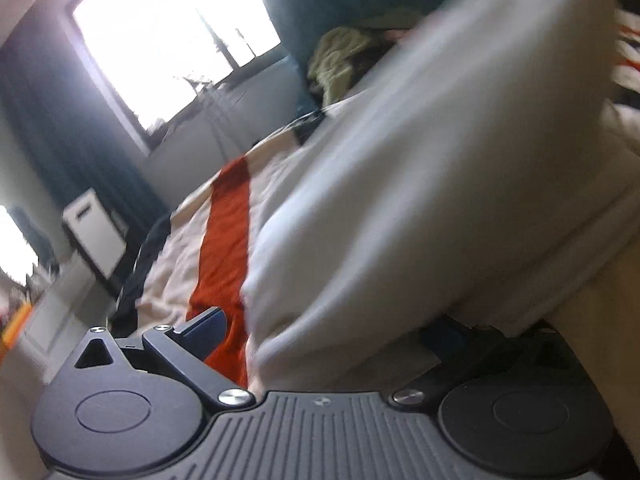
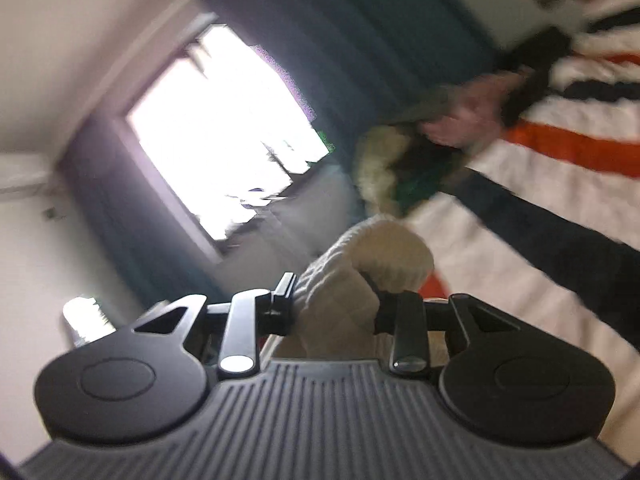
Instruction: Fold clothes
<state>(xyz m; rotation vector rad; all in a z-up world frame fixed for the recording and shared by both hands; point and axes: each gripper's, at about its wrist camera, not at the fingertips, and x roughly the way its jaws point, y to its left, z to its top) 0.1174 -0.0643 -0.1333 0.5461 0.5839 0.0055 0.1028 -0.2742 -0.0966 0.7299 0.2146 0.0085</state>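
Cream knit, thick and ribbed, is bunched right between the fingers of the right gripper (image 2: 334, 308): both pads press into the cream sweater (image 2: 360, 276), so those tongs are clenched on it, and a rounded fold of the knit bulges up just above the fingertips. Past that bundle lies the bedspread (image 2: 500, 248), white with broad dark and orange stripes, running off to the right of the tongs. Farther out on it sits a heap of pale yellow-green clothes (image 2: 380, 168), and just beyond the heap a person's hand (image 2: 468, 116) shows, blurred. Farthest off, up and to the left, glares a bright window (image 2: 224, 128) framed by teal curtains (image 2: 360, 40).

Over to the left gripper (image 1: 332, 332). Its near finger (image 1: 208, 328) stands clear on the left side, its dark blue pad bare; the other finger is buried under a big sweep of pale fabric (image 1: 440, 184) that drapes across the right of the tongs. Whether this pair is gripping that cloth or just sitting under it, I cannot tell. Ahead of the bare finger the orange stripe of the bedspread runs away from the tongs. Beyond, the same clothes heap lies at the far end of the bed.
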